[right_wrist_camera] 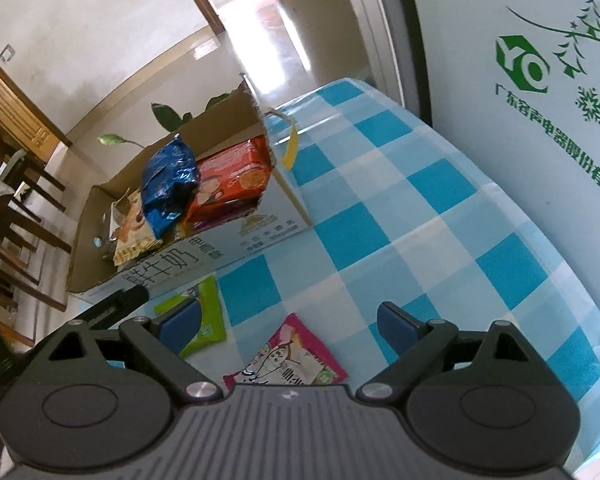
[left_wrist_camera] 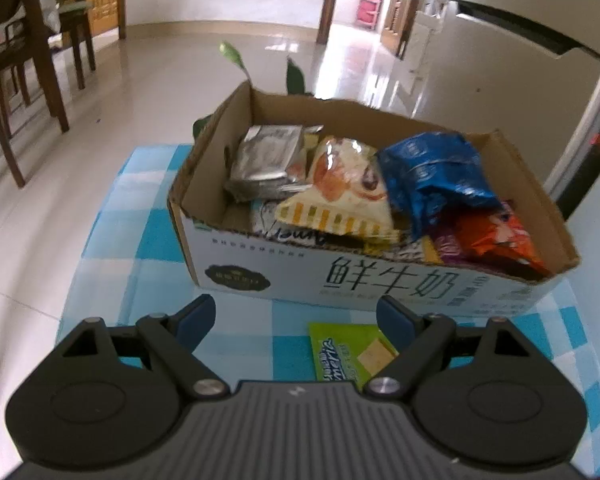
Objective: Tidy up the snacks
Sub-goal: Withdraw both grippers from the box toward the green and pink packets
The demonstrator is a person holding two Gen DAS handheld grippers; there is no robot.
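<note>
A cardboard milk box (left_wrist_camera: 260, 268) on the blue-checked table holds several snack packs: a silver pack (left_wrist_camera: 266, 158), a yellow-striped bag (left_wrist_camera: 340, 188), a blue bag (left_wrist_camera: 432, 176) and an orange pack (left_wrist_camera: 496, 236). My left gripper (left_wrist_camera: 296, 320) is open and empty, just above a green snack packet (left_wrist_camera: 352, 350) lying in front of the box. My right gripper (right_wrist_camera: 288, 324) is open and empty, above a pink snack packet (right_wrist_camera: 288, 360). The right wrist view also shows the box (right_wrist_camera: 228, 244), the green packet (right_wrist_camera: 210, 308) and the left gripper's tip (right_wrist_camera: 120, 300).
The checked tablecloth (right_wrist_camera: 440, 208) spreads to the right of the box. A white fridge (right_wrist_camera: 520, 100) with green print stands at the table's right side. Wooden chairs (left_wrist_camera: 24, 80) stand on the tiled floor to the left. Plant leaves (left_wrist_camera: 296, 74) rise behind the box.
</note>
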